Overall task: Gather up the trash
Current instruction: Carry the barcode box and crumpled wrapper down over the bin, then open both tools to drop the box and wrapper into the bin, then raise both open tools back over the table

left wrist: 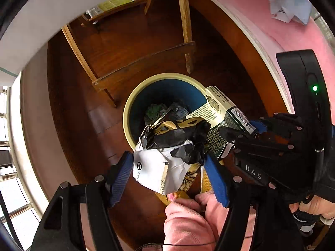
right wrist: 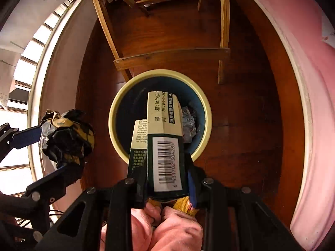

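A round trash bin point(left wrist: 134, 104) with a cream rim and blue inside stands on the wooden floor, with wrappers at its bottom; it also shows in the right wrist view point(right wrist: 207, 108). My left gripper point(left wrist: 169, 167) is shut on a crumpled black, gold and white wrapper point(left wrist: 167, 159), held above the bin's near edge; the wrapper also shows in the right wrist view point(right wrist: 67, 136). My right gripper point(right wrist: 165, 179) is shut on a green and cream carton point(right wrist: 165, 146) with a barcode, held over the bin; the carton also shows in the left wrist view point(left wrist: 222, 113).
A wooden chair frame point(left wrist: 144, 62) stands just behind the bin, also in the right wrist view point(right wrist: 171, 57). A pink bed edge point(left wrist: 293, 37) runs along the right. A window with bars point(right wrist: 31, 62) is at the left. A pink sleeve and slippered feet are below the grippers.
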Demonstrator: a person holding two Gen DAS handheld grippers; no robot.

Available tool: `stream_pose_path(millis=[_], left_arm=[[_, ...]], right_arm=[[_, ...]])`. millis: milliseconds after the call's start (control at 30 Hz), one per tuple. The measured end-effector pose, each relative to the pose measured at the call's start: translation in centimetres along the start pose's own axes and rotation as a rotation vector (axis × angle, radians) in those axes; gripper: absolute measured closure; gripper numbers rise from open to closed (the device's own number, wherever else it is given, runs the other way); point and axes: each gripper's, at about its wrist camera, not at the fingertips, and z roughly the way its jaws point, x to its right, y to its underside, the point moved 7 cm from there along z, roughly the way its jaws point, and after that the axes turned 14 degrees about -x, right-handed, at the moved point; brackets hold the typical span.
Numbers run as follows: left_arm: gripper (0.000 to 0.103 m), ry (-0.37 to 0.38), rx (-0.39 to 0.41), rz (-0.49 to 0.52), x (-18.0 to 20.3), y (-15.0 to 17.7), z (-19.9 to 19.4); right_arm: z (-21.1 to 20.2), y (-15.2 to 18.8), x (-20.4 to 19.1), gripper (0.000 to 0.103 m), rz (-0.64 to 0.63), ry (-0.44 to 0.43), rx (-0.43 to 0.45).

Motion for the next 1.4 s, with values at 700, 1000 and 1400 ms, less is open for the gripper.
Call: stream_pose_path(millis=[700,1000,1400], left_arm=[[0.03,-0.019,-0.071,-0.063,-2.0,-3.8,4.5],[0.03,-0.027,-0.088,-0.059,-1.4,-2.4,-1.7],[0.03,-0.011,0.026,-0.024,-0.5,1.4,-18.8]], right_arm=[[2.4,-3.3,2.3,0.047,0.031,-0.035,0.046],[-3.1,-1.5,1.9,0.047,0.056,-0.015,0.027],[-17.1,3.2,-1.6,0.047,0.015,0.024,0.037]])
